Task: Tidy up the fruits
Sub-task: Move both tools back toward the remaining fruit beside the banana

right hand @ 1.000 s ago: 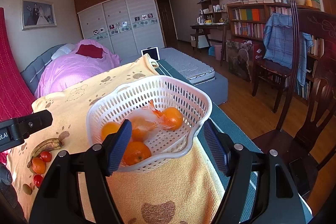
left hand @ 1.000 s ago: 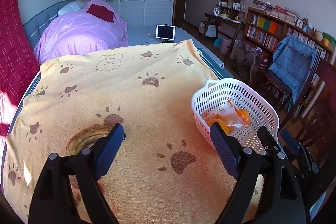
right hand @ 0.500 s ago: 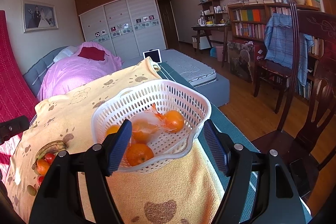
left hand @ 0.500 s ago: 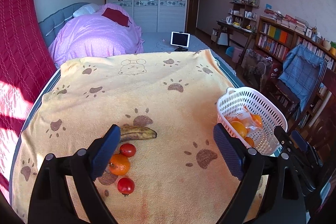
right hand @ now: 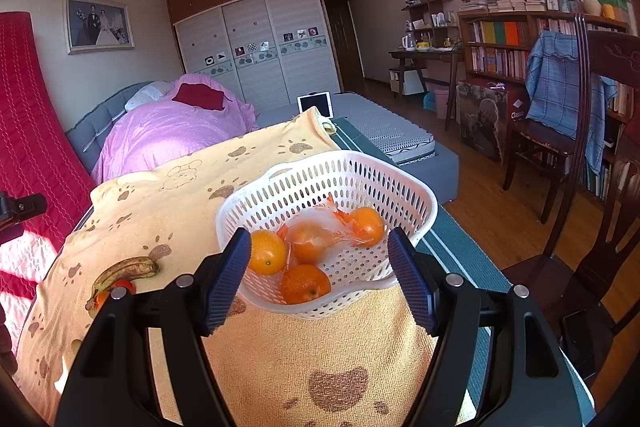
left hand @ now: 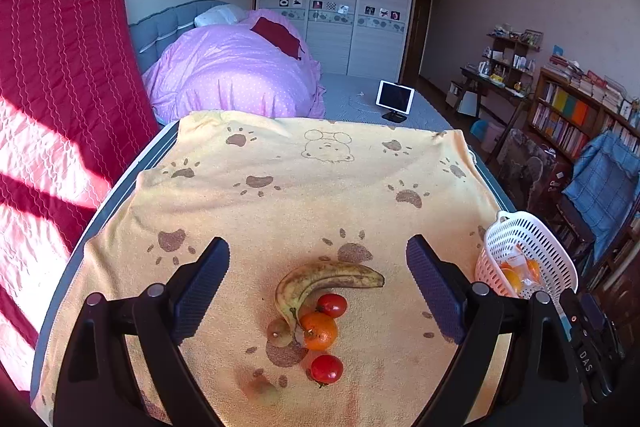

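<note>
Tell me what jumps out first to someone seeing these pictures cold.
A small heap of loose fruit on the yellow paw-print blanket: a spotted banana curled over an orange and two red tomatoes, framed by the open left gripper. At the blanket's right edge sits a white perforated basket holding oranges, some in a clear bag, with the right gripper just in front of it. A red quilted hanging glows on the left.
</note>
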Tool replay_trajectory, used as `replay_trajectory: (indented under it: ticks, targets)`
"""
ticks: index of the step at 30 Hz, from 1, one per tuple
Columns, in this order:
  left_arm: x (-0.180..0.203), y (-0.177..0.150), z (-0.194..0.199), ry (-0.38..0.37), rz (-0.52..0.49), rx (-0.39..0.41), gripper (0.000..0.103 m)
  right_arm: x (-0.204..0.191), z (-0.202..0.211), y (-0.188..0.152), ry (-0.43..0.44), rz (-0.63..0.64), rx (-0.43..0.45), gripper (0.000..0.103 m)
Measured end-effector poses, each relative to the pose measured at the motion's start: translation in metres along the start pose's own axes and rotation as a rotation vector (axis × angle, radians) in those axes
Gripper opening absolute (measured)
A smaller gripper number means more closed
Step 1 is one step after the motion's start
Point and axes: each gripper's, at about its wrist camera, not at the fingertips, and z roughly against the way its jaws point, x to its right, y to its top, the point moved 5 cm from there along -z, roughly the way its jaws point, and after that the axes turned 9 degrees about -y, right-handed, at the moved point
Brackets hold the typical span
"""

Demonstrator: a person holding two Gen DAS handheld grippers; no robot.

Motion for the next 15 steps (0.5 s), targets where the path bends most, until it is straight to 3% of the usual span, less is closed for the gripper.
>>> replay_trajectory:
  ticks: [15]
  targets:
    - [-0.045, -0.023, -0.015, 0.071, 0.062, -0.072, 0.089, -0.063, 0.023, -0.027, 0.183, 0.162, -0.055, 0.073]
